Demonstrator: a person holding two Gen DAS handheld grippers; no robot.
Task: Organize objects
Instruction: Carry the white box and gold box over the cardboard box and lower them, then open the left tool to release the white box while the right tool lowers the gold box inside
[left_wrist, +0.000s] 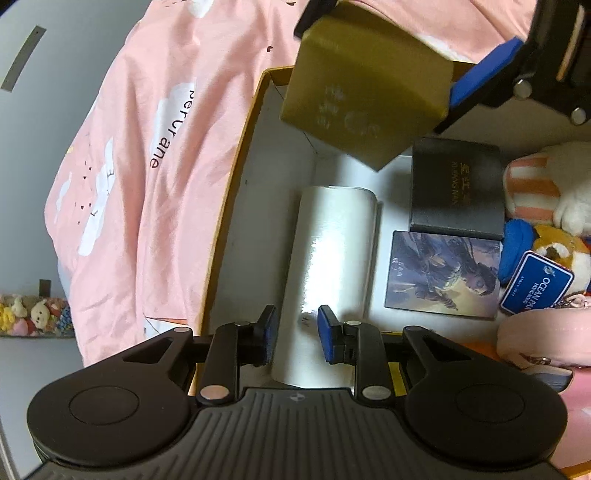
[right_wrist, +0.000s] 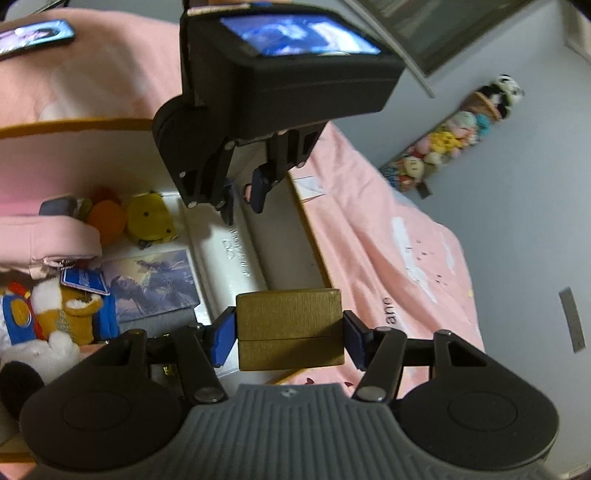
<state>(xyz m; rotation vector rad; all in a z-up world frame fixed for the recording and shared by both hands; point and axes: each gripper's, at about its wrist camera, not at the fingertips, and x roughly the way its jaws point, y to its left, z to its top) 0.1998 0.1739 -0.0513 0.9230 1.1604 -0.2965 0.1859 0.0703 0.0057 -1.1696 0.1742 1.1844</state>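
Note:
My right gripper (right_wrist: 289, 334) is shut on a gold box (right_wrist: 290, 328) and holds it above the far end of a white storage box with a yellow rim (left_wrist: 236, 155). The gold box (left_wrist: 364, 92) hangs over that end in the left wrist view, with the right gripper's blue pad (left_wrist: 480, 74) on its side. My left gripper (left_wrist: 297, 338) is open and empty, just above a white roll (left_wrist: 332, 273) lying in the storage box. The left gripper (right_wrist: 242, 195) also shows from the right wrist view.
The box holds a black case (left_wrist: 456, 192), a picture card (left_wrist: 443, 275), plush toys (left_wrist: 550, 221) and a pink pouch (left_wrist: 543, 339). It rests on a pink bedsheet (left_wrist: 147, 147). A phone (right_wrist: 33, 37) lies on the sheet. A shelf of small toys (right_wrist: 454, 136) hangs on the grey wall.

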